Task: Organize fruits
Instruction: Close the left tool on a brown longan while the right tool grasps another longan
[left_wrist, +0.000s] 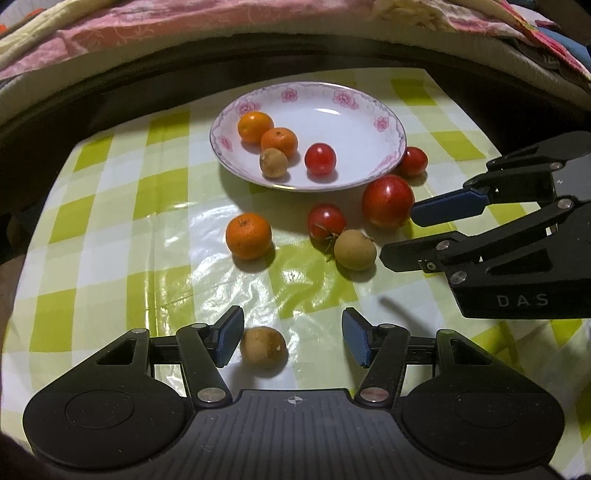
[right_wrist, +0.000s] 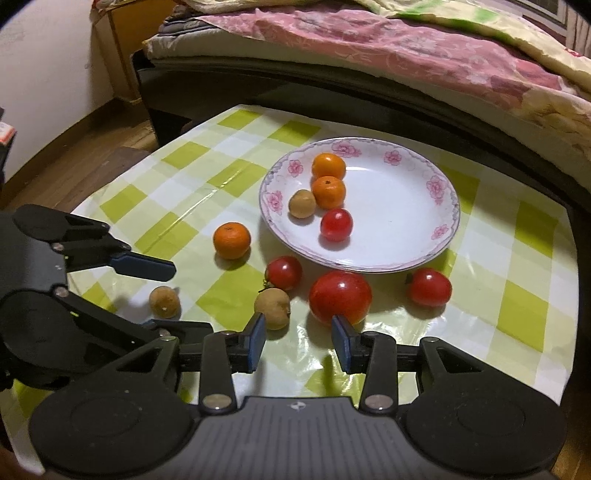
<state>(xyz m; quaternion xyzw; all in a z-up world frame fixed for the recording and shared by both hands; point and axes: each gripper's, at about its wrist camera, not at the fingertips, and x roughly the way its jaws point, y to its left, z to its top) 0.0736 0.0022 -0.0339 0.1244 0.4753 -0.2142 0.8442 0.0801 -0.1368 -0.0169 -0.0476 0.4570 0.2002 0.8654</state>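
The left gripper, black with blue pads, has its jaws apart around a small brown round fruit on the green-and-white checked tablecloth; the fruit sits close beside the left pad, and contact cannot be told. The right gripper stands narrowly apart and empty, hovering in front of a second brown fruit and a large red tomato. Both lie just before the white flower-rimmed plate, which holds two oranges, a brown fruit and a small tomato.
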